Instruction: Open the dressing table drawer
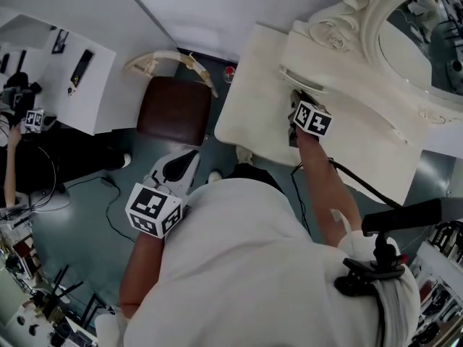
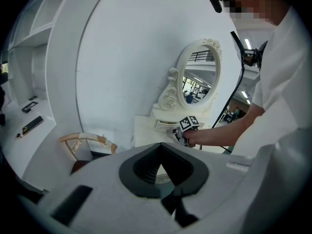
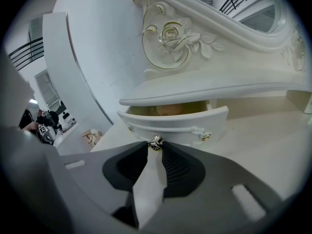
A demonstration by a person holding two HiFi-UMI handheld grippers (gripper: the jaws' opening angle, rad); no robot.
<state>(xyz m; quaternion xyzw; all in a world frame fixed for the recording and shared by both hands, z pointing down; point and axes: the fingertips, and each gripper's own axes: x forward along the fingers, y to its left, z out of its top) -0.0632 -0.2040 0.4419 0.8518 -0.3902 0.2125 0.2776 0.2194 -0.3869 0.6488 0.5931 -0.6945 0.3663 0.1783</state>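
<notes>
Jaws on the left gripper [image 2: 160, 150] are pressed together, empty and idle. Over to the right gripper [image 3: 155, 149]: it's pinching the knob [image 3: 155, 141] of the drawer [image 3: 178, 122], already ajar on the dressing table [image 3: 273, 130]. Best to pull straight out, level, without twisting. One drawer, one knob, two grippers.

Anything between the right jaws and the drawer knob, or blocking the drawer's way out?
Nothing visible. The right gripper has its jaws closed on the knob, the drawer stands partly out, and the tabletop in front of it looks bare.

the drawer [image 3: 175, 123] is cream and the chair seat [image 1: 176, 110] reddish-brown.
</notes>
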